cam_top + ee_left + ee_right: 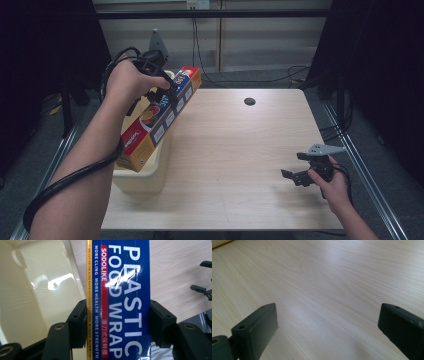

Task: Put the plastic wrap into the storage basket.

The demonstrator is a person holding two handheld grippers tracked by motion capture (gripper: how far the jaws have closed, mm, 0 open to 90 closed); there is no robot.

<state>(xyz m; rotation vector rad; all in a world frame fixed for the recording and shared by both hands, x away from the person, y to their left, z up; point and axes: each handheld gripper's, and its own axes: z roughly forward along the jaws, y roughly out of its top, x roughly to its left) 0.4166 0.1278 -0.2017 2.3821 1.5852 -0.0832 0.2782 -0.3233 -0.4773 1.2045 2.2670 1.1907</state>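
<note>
Both jaws of the left hand-held gripper (117, 322) clamp the plastic wrap box (120, 290) over the bin (145, 177).

Left hand-held gripper (167, 92) clamped, right hand-held gripper (295, 176) agape.

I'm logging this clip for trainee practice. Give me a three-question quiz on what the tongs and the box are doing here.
1. True or false: the left tongs are shut on the plastic wrap box.
2. What lies under the box in the high view?
A. a metal tray
B. the cream tub
C. a stack of plates
3. Fill in: the right tongs are ____ and hold nothing above the wooden table.

Key
1. True: the jaws press the box's two long sides.
2. B: the box is tilted above the tub at the table's left edge.
3. open: the jaws stand wide apart with bare wood between them.
</note>
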